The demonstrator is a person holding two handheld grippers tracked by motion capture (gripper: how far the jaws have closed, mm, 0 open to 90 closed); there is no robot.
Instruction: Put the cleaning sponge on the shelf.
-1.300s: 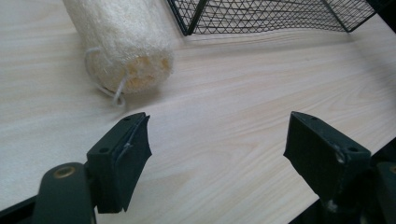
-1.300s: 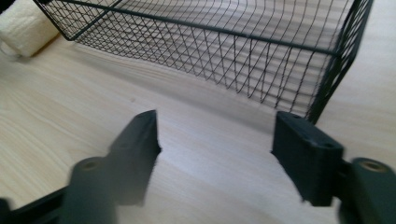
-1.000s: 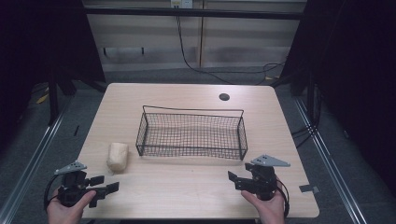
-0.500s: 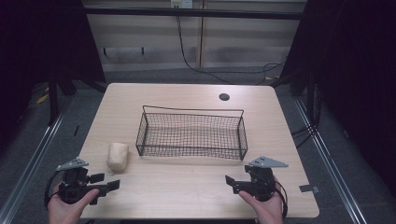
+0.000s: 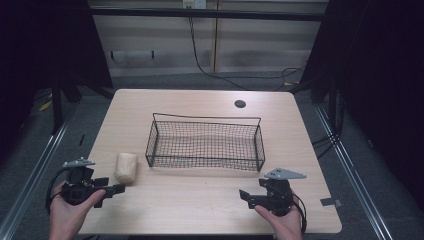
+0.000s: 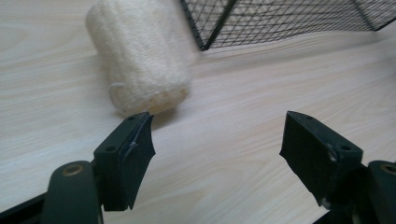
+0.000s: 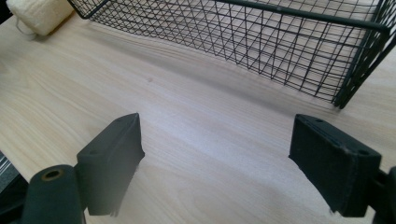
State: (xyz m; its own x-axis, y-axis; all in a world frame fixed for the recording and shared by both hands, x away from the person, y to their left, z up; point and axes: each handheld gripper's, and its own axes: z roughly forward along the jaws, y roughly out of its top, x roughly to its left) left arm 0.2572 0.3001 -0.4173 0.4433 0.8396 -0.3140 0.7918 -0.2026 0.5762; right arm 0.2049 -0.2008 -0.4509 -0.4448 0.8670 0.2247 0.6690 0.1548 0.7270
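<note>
The left tool [image 5: 114, 189] has just been closing its jaws a little, nothing between them, near the loofah [image 5: 126, 167] beside the basket [image 5: 205, 145]. The right tool [image 5: 246, 196] rests open.

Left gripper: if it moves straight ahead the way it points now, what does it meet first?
Probably the loofah roll, though it lies slightly left of the line of the open left gripper. Behind it stands the wire basket.
</note>
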